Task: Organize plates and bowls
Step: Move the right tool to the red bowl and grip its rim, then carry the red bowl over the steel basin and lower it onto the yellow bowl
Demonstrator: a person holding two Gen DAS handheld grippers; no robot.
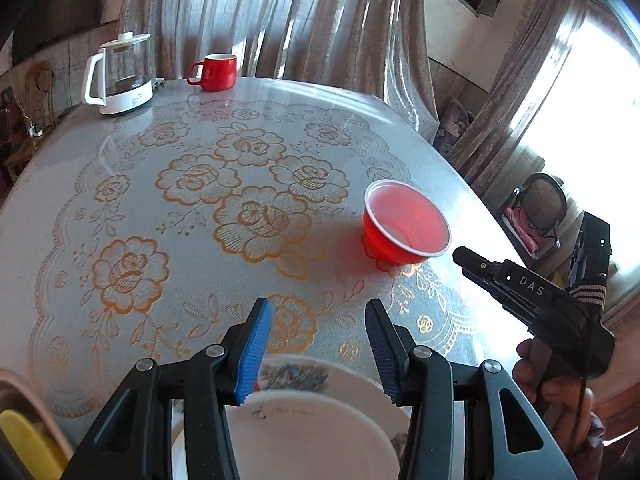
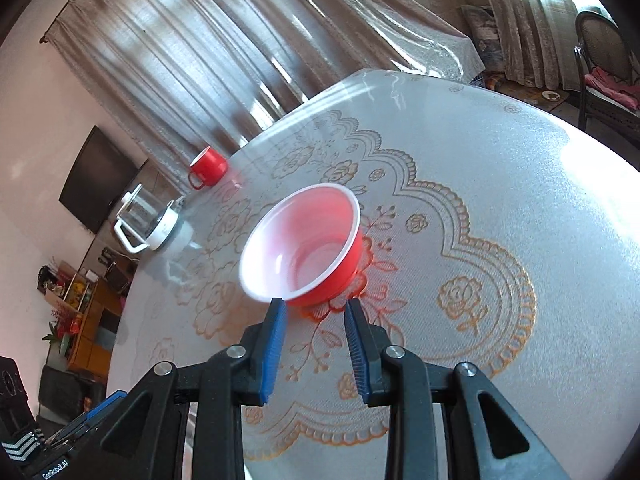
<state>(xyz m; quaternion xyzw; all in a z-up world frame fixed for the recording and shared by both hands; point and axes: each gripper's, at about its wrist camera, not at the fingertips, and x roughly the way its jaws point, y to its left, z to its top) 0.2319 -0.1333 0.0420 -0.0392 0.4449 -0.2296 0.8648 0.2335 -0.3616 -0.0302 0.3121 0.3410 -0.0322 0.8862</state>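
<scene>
On the lace-covered table [image 1: 224, 200], the left tool [image 1: 318, 344] hangs parted and empty above the white plates [image 1: 312, 436], while the right tool [image 2: 316, 340], also parted and empty, lines up with the red bowl [image 2: 308, 244], presumably to collect it.

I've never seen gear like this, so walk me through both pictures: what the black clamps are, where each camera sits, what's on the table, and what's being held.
There is no robot here. A person holds a hand-operated clamp tool in each hand, and a wide-angle camera on each one looks forward along its blue-padded fingers. One picture comes from the left tool, the other from the right tool.

On the table, under a flower-patterned cloth, stand a red bowl, a red mug and a glass kettle. A white plate lies below the left tool.

Both tools are open and hold nothing. The right one points at the bowl, close to its rim.
</scene>
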